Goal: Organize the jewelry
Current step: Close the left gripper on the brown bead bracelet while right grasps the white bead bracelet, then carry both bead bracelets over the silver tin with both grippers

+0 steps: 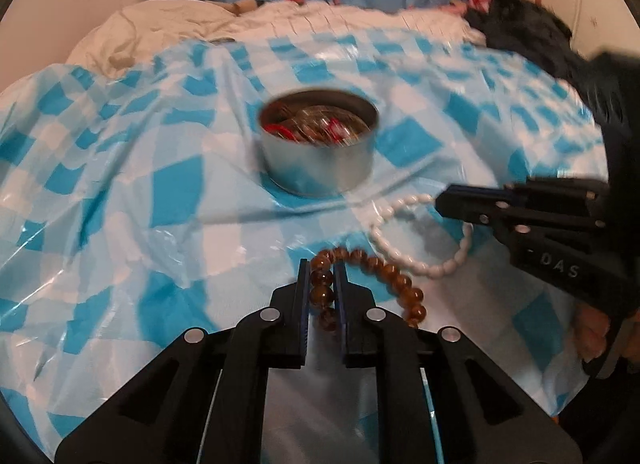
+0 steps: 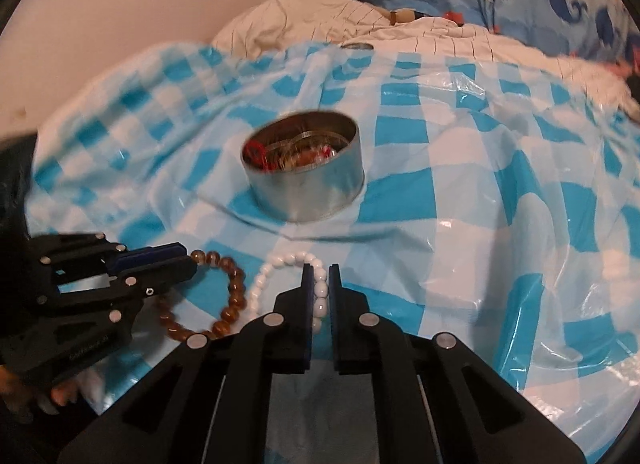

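Blue-checked plastic sheet (image 1: 120, 192) covers the bed; one round tin (image 1: 318, 144) holding jewelry sits mid-frame; two bracelets lie below it, touching; left gripper (image 1: 322, 284) fingers clamp the amber bracelet (image 1: 394, 284); only the right wrist view shows the right gripper (image 2: 320, 288) clamped on the white bracelet (image 2: 276, 264).

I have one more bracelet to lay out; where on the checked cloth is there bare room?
Free: the checked cloth right of the tin, and left of it. Crowded: in front of the tin, where the amber bracelet, white bracelet and both tongs sit.
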A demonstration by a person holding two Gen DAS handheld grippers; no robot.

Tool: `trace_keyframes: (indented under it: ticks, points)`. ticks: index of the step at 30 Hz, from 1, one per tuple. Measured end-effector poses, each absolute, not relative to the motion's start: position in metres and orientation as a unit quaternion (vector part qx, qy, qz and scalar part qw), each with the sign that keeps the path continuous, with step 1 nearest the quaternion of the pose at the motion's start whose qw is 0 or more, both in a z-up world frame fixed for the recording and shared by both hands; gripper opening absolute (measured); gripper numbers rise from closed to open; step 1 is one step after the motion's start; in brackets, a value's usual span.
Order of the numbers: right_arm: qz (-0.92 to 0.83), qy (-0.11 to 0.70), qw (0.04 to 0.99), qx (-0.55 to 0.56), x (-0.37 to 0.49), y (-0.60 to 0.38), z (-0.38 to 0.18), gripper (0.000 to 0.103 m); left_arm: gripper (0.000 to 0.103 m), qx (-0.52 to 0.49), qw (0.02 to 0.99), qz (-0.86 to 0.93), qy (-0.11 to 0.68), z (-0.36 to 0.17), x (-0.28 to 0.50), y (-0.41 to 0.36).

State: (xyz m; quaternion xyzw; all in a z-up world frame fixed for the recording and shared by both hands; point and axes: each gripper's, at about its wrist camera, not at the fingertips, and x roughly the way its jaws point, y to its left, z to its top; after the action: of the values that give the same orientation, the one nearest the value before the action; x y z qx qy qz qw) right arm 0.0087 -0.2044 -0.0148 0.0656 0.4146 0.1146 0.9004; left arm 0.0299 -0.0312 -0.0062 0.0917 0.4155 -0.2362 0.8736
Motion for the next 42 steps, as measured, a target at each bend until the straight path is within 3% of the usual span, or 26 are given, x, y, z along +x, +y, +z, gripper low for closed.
trace_keyframes:
  ticks: [16,42]
  points:
    - [0.193,0.332,0.903,0.193,-0.003,-0.229,0.023,0.008,0.01,0.048,0.892,-0.258,0.369,0.024,0.027,-0.022]
    - [0.203,0.322,0.904,0.192,-0.007,-0.227,0.028,0.008,0.01,0.073,0.9,-0.242,0.355,0.029,0.025,-0.029]
